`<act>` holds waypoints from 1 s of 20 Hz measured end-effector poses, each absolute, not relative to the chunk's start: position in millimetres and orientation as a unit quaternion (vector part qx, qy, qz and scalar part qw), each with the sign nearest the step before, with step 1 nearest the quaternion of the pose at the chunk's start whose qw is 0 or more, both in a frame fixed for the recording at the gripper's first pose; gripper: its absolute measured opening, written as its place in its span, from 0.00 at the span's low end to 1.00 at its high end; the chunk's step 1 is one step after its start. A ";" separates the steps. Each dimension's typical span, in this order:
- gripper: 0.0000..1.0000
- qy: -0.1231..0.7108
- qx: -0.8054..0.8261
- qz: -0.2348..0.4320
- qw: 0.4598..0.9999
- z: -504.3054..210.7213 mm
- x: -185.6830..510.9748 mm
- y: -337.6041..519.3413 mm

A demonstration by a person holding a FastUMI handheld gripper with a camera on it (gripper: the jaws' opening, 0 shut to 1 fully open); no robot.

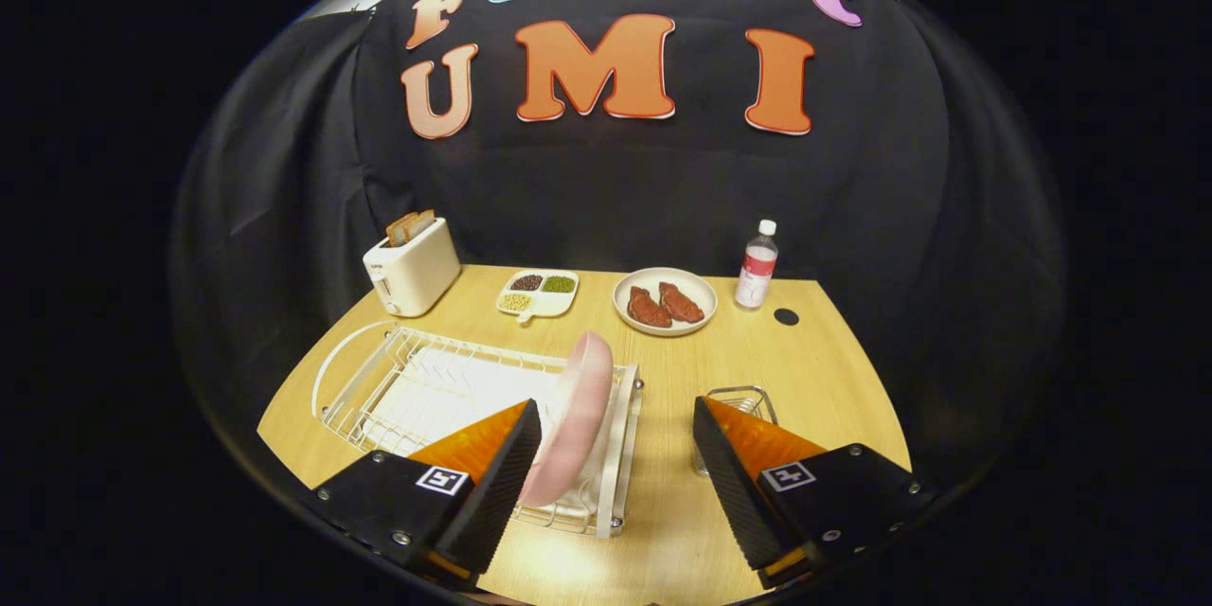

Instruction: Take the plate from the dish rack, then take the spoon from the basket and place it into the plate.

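A pink plate [579, 407] stands on edge in the right end of a white wire dish rack [417, 388] on the wooden table. My gripper [615, 421] is open, its fingers wide apart. The left finger's inner face lies right beside the plate's lower edge; I cannot tell whether it touches. The right finger stands clear of the plate. A small wire basket [743, 398] sits just behind the right finger, mostly hidden by it; the spoon inside is hidden.
At the back of the table stand a white toaster [412, 276] with bread, a divided dish of beans [538, 293], a plate with two pieces of meat [665, 301] and a water bottle [757, 267]. A dark round hole [786, 316] marks the tabletop.
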State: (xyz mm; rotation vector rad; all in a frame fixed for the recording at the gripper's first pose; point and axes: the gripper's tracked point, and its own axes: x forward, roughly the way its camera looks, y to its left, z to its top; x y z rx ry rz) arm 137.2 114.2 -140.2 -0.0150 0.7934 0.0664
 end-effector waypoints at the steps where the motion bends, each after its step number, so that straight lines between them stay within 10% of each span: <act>1: 0.96 0.398 0.001 0.033 0.917 -145.0 139.9 116.3; 13: 0.87 0.499 -0.018 0.007 0.866 -205.7 163.1 127.7; 20: 0.56 0.531 -0.054 -0.012 0.846 -230.4 157.1 135.5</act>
